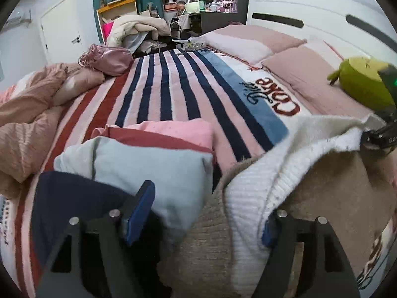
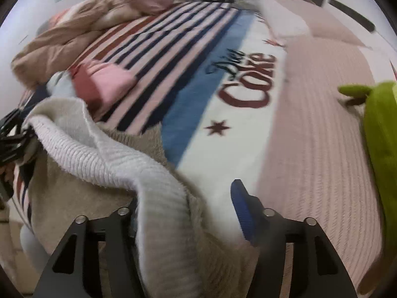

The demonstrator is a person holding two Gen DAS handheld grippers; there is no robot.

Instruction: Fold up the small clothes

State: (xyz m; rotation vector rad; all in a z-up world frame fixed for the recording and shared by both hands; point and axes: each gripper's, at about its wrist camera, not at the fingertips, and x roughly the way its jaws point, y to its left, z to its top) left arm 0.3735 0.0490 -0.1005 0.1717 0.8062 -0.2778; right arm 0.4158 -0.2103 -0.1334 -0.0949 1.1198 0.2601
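Jaws on your left gripper (image 1: pixel 207 219) and right gripper (image 2: pixel 187 213) stand apart, the white and beige sweater (image 1: pixel 250 193) draped between both, beside folded clothes (image 1: pixel 158 159).

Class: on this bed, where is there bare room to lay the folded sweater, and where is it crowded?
Free: the striped blanket between the pink folded pile and the pillows, and the pink bedspread between the logo and the green plush toy. Crowded: the left edge, with the rumpled duvet, and the stacked clothes beside the sweater.
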